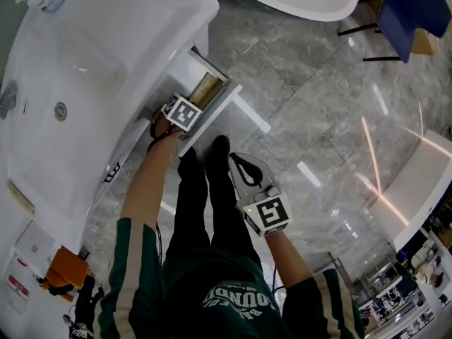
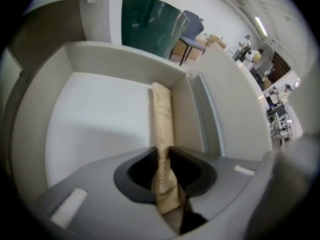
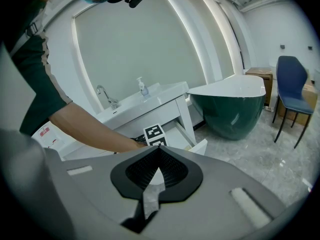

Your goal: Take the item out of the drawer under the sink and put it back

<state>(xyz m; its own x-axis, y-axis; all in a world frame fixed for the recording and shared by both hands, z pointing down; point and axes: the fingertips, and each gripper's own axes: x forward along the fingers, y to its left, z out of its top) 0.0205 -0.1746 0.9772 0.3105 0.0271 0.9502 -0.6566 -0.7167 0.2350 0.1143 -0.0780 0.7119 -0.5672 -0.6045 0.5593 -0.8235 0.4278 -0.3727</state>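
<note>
I am holding my left tongs down into the open drawer, and they are clamping on the near end of a long tan paper packet. In the left gripper view the packet is running from the lower centre of the frame up to the middle. It is lying along the right wall of the white drawer, with the bare drawer floor at its left side.

In the head view the drawer is standing pulled out under the white sink, in the upper left part of the frame. My left tongs are reaching into it there. My right tongs are pressing together with nothing between them. I am holding them over the grey marble floor, apart from the drawer, in the lower centre of the head view.
</note>
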